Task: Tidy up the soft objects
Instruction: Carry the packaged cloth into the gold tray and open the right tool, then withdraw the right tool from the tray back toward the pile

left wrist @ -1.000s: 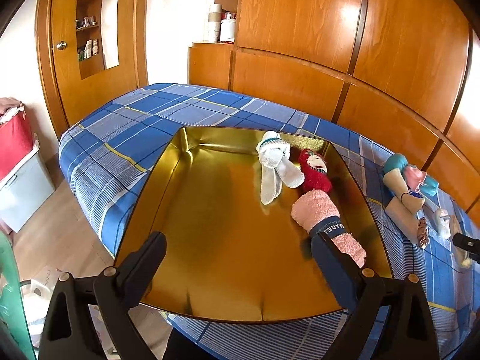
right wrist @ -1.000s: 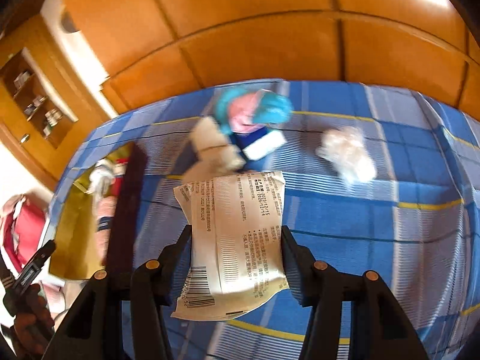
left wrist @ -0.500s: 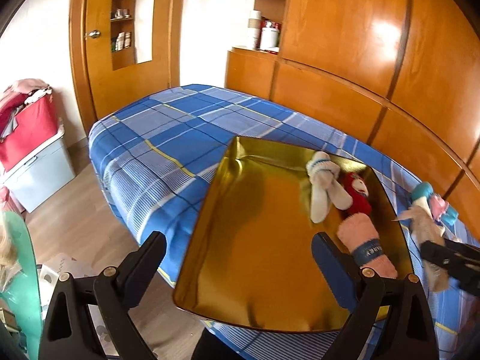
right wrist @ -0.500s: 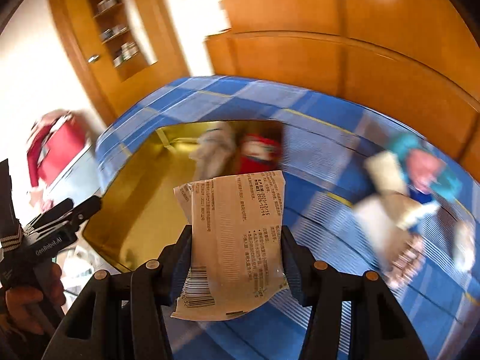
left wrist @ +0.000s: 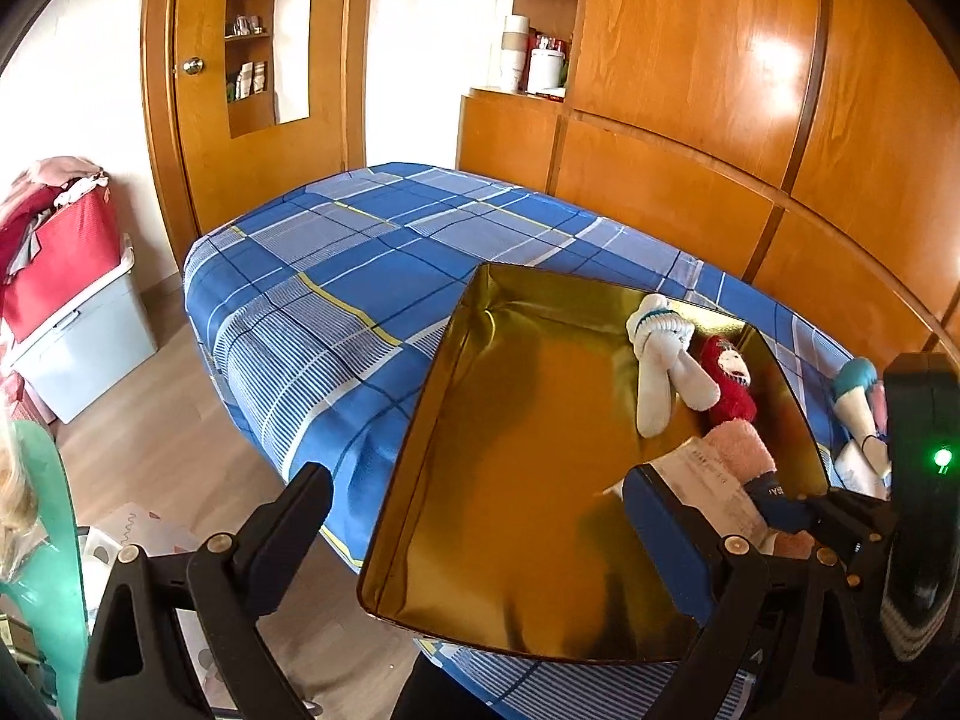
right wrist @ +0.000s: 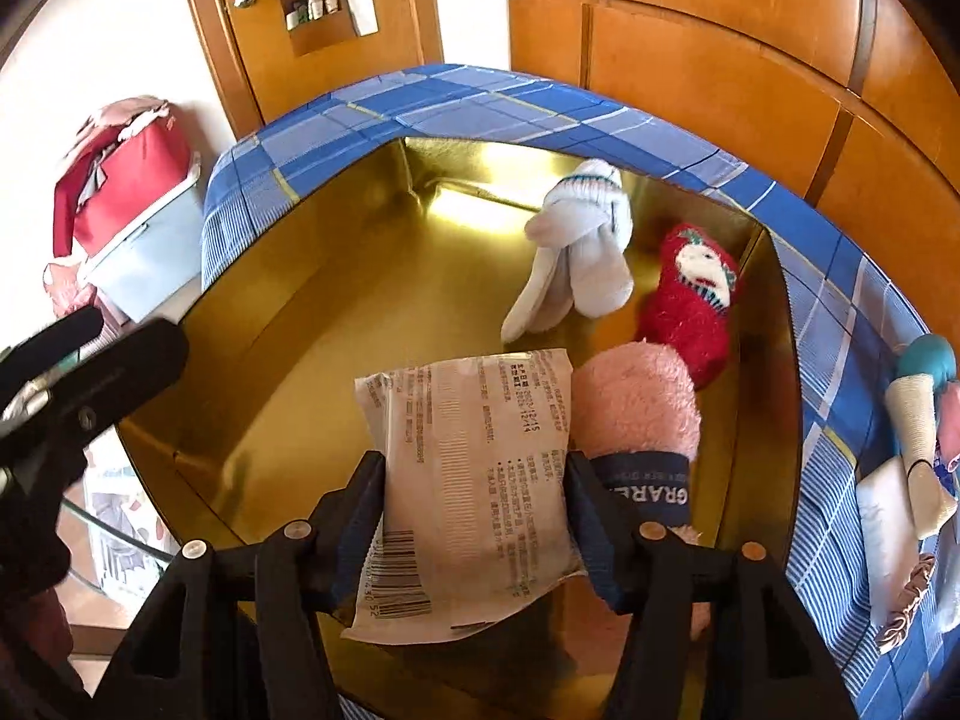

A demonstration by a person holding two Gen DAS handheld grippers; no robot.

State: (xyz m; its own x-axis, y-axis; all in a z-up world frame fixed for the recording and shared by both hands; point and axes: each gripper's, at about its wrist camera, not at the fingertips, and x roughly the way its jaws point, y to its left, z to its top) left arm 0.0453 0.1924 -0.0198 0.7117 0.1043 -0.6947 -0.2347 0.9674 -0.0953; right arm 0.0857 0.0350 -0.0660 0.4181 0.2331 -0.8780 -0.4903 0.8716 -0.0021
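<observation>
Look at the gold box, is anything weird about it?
Yes. The gold box pokes out past the edge of the bed, with one corner over the floor. The right claw is opening around a white packet above the box.

Bright daylight fills both fisheye views, which bow straight lines and darken at the corners. A hot glare spot (left wrist: 774, 57) burns on the varnished wood paneling (left wrist: 690, 90), and the gold tray (left wrist: 510, 480) mirrors light and shadow in streaks. Focus holds at centre; the near-left edge of the right view is smeared.
</observation>
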